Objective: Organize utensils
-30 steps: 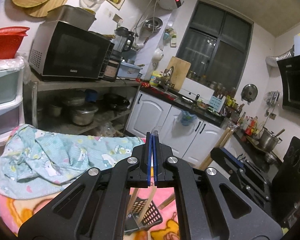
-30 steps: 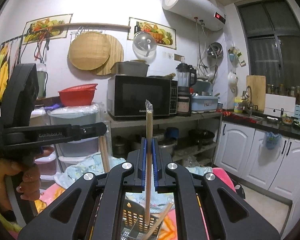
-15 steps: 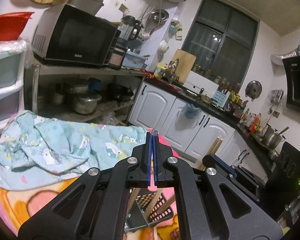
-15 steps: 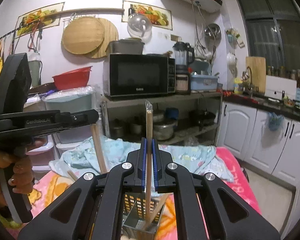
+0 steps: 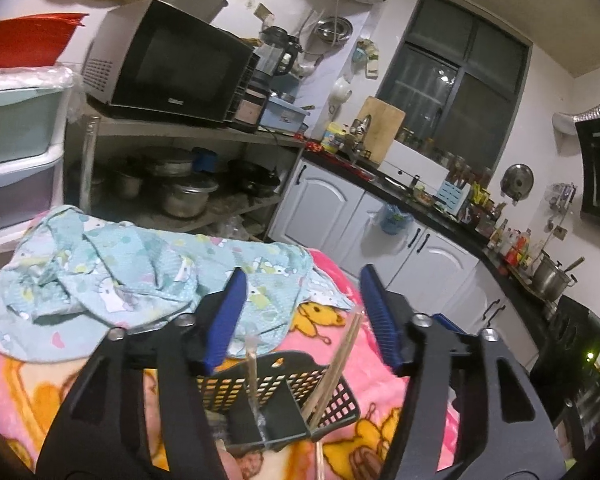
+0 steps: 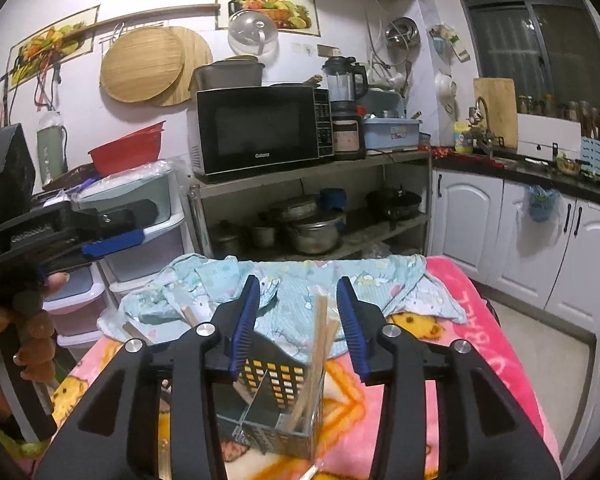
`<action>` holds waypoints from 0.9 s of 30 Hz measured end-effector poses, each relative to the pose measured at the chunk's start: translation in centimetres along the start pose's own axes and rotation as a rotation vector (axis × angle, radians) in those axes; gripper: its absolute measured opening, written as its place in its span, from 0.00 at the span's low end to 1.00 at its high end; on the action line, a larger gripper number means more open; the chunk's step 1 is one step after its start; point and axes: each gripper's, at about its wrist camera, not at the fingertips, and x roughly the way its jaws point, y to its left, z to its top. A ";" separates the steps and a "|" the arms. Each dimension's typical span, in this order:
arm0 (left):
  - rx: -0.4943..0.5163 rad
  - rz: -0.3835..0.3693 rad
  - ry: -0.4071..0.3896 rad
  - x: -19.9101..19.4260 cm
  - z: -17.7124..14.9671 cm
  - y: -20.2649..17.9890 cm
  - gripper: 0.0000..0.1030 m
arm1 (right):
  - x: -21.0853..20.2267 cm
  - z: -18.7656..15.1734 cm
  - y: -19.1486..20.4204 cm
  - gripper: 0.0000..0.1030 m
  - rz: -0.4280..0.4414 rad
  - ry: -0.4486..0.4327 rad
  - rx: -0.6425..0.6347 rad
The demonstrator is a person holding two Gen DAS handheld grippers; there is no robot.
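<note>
A black mesh utensil basket (image 5: pixel 300 396) with dividers stands on the pink blanket; it also shows in the right wrist view (image 6: pixel 278 400). Wrapped wooden chopsticks (image 5: pixel 336 364) lean inside it, also seen in the right wrist view (image 6: pixel 314 360). Another thin wrapped stick (image 5: pixel 252 372) stands upright in it. My left gripper (image 5: pixel 302 316) is open and empty just above the basket. My right gripper (image 6: pixel 298 320) is open and empty above it too. The left gripper (image 6: pixel 112 236) also shows at the left of the right wrist view.
A light blue patterned cloth (image 5: pixel 112 276) lies bunched on the pink cartoon blanket (image 6: pixel 480 352) behind the basket. A shelf with a microwave (image 6: pixel 260 132) and pots stands behind. Plastic drawers (image 5: pixel 16 160) are at the left. White cabinets (image 6: pixel 540 240) run along the right.
Both grippers have opened and let go of their chopsticks, which now stand in the basket. Both grippers have tilted down toward the basket.
</note>
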 end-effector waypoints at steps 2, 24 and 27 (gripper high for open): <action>-0.005 -0.001 -0.010 -0.6 0.0 0.1 0.64 | -0.3 -0.2 0.0 0.42 -0.003 0.002 0.002; -0.026 0.036 -0.024 -6.1 -2.0 1.3 0.89 | -3.7 -1.8 1.1 0.58 0.007 0.035 -0.028; -0.033 0.043 -0.018 -6.6 -2.4 1.7 0.89 | -4.0 -2.3 1.4 0.58 0.018 0.046 -0.034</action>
